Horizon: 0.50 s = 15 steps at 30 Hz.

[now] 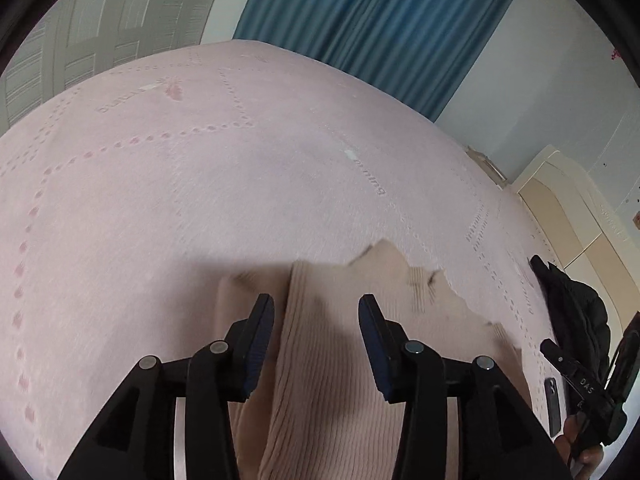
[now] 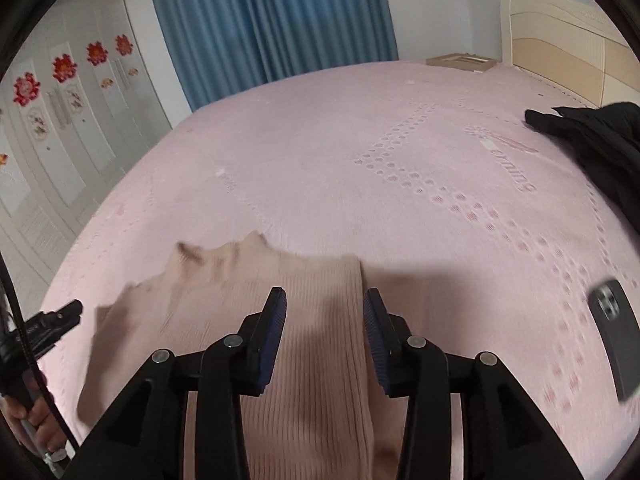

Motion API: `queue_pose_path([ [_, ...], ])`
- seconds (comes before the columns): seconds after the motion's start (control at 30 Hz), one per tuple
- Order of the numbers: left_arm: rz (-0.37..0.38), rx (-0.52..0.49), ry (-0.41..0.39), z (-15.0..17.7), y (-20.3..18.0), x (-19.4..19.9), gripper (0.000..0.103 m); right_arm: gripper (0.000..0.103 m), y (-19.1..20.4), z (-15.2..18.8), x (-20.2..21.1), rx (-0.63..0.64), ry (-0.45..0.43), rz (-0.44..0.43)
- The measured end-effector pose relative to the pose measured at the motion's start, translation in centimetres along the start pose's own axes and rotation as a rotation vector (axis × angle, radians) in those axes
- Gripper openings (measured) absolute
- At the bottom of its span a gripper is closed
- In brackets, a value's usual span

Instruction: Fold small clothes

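Pink patterned bedding (image 2: 360, 168) covers a wide bed that fills both wrist views, with blue curtains (image 2: 268, 20) and white wardrobe doors (image 2: 60, 128) behind it and a cream headboard (image 2: 568, 40) at the far right. On the near part of the bed lies the task's garment, a beige ribbed knit top (image 2: 312, 360), spread partly flat with one ribbed band already laid lengthwise over its body, likely a first fold. Black clothing (image 2: 592, 140) sits heaped at the right, well apart, perhaps waiting its turn. A flat cardboard box (image 2: 460, 62) rests at the far edge; its contents cannot be seen. A dark phone (image 2: 614, 336) lies on the sheet to the right of the top. The left gripper (image 1: 316, 340) and right gripper (image 2: 324, 340) both hover just above the knit, jaws apart and holding nothing, placed seemingly to pinch the fabric for the next fold.
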<state>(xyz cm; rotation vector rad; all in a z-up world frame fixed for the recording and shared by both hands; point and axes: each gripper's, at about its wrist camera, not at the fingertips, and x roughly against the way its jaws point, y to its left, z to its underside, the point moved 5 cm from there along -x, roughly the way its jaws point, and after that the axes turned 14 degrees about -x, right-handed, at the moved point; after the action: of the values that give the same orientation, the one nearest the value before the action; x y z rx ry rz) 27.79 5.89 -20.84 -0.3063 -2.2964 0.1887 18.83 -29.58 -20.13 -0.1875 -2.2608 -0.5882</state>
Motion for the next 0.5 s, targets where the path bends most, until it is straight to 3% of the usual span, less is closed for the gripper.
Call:
queue_pose_path([
  [0.1,0.0,-0.012,0.035,-0.6,0.1,-3.0,0.042,0.039,-0.2,-1.0,-3.6,-0.014,0.033,0.05],
  [0.23,-0.003,0.001,0.092,1.3,0.3,-5.1,0.039,0.039,-1.9,1.0,-7.0,-0.014,0.115,0.069],
  [0.33,0.001,0.017,0.082,1.6,0.5,-5.6,0.017,0.038,-2.5,1.1,-8.1,-0.03,0.161,0.051],
  [0.37,0.007,0.02,0.087,1.5,0.5,-5.9,0.009,0.029,-2.7,1.0,-8.4,-0.047,0.164,0.047],
  [0.43,0.004,0.029,0.072,1.4,0.6,-6.0,0.007,0.008,-3.0,0.9,-8.9,-0.076,0.186,0.02],
  [0.5,-0.014,0.055,0.019,1.1,1.0,-5.4,0.007,0.006,-2.6,0.7,-8.6,-0.067,0.172,-0.007],
])
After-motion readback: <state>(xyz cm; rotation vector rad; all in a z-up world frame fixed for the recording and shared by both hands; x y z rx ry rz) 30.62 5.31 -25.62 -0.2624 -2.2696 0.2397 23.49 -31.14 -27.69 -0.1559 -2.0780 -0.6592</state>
